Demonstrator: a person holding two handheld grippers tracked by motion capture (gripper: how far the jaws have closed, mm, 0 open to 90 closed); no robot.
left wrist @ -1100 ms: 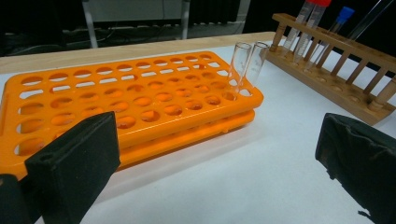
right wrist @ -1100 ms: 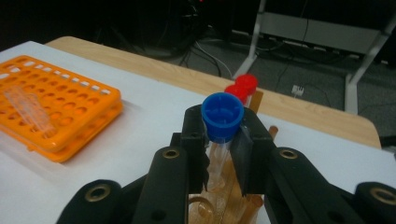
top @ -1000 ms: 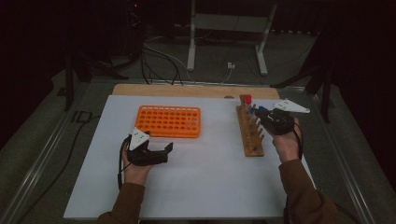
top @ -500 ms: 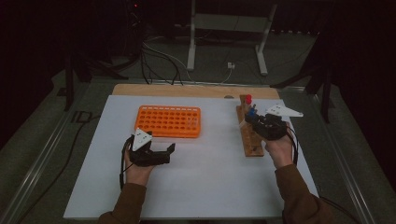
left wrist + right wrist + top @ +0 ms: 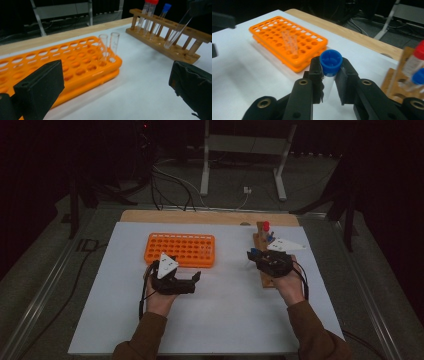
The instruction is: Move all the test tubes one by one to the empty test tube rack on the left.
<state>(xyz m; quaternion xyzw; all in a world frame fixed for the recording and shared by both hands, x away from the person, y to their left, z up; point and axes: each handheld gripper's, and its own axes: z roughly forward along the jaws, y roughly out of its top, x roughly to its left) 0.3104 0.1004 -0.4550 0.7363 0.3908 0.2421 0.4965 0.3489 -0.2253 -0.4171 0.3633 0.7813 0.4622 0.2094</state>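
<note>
My right gripper [image 5: 331,76] is shut on a clear test tube with a blue cap [image 5: 330,62], held upright above the white table just left of the wooden rack [image 5: 263,272]. In the left gripper view that tube [image 5: 177,30] hangs tilted in front of the wooden rack [image 5: 172,51]. The wooden rack holds a red-capped tube [image 5: 265,226] and a blue-capped tube [image 5: 162,17]. My left gripper [image 5: 195,281] rests open near the orange rack [image 5: 180,250], its jaws wide apart and holding nothing. Two uncapped clear tubes [image 5: 109,47] stand in a corner of the orange rack [image 5: 62,65].
A white sheet [image 5: 220,320] covers the table, with a wooden strip [image 5: 200,216] along its far edge. Beyond the table are a metal stand [image 5: 242,165] and cables [image 5: 170,180] on the floor.
My right gripper has moved left and toward the person, away from the wooden rack, carrying the blue-capped tube. The left hand has barely moved.
</note>
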